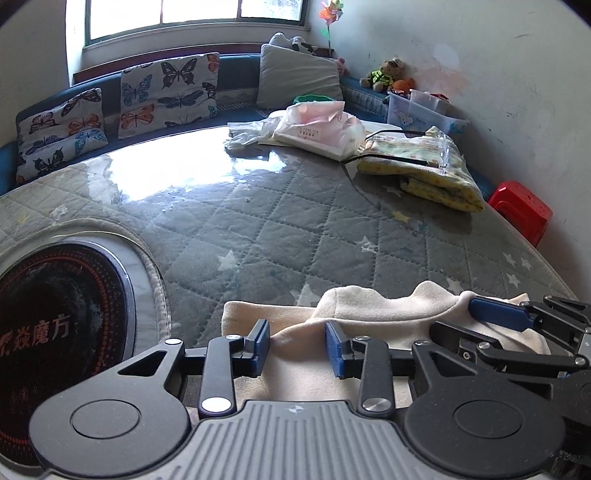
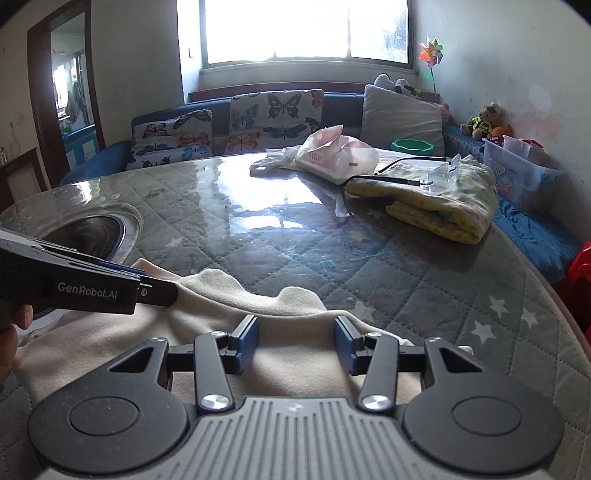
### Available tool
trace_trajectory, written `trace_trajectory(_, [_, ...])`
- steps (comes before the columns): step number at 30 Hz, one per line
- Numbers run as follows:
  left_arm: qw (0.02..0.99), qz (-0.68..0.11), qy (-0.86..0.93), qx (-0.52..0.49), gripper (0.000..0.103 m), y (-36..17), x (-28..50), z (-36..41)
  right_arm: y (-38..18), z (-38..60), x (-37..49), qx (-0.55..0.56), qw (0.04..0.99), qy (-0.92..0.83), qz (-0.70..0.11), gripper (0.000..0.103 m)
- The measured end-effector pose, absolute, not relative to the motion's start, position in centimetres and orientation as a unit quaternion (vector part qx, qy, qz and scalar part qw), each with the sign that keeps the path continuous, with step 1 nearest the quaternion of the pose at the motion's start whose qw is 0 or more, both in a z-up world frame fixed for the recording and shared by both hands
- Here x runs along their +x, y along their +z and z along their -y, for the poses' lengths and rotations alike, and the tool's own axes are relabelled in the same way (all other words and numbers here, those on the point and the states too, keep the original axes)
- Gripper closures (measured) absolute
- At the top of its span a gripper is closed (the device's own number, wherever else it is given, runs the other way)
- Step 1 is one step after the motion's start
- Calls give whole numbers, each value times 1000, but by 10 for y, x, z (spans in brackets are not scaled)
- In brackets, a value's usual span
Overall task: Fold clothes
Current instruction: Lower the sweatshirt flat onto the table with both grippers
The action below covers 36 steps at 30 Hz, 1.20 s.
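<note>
Blue-padded fingers [image 1: 263, 341] of the left gripper [image 1: 298, 345] stood partly spread, a raised fold of the cream fleece garment [image 1: 369, 306] between them, though whether the pads pressed it was unclear. Likewise the right gripper [image 2: 295, 343] straddled the same cloth with fingers [image 2: 248, 339] apart, no pad visibly gripping. That garment lay rumpled at the near edge of the quilted grey desk [image 1: 295, 221] under its glossy cover.

A large window [image 2: 310, 31] on the far wall gives strong daylight that shines on the glossy quilted surface [image 2: 280, 236]. Under it stands a blue sofa [image 1: 236, 79] with butterfly cushions [image 1: 170, 94] and a grey cushion [image 2: 402, 118]. The right wall [image 1: 498, 66] is white and stained. An open doorway [image 2: 64, 92] is at the left.
</note>
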<state>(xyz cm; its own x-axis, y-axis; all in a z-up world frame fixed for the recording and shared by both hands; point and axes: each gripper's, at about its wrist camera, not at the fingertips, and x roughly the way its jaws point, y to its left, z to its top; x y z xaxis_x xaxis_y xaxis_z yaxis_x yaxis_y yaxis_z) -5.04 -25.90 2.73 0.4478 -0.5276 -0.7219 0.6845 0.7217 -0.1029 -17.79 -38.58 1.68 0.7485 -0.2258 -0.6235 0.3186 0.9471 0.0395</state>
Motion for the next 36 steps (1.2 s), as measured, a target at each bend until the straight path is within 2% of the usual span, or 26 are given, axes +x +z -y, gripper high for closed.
trace_trajectory(15, [864, -361, -339, 92, 60, 39, -101, 227, 27, 358, -219, 57, 938, -130, -315, 47])
trace_trajectory(36, [865, -355, -338, 106, 46, 37, -144, 191, 27, 327, -272, 59, 935, -147, -316, 42])
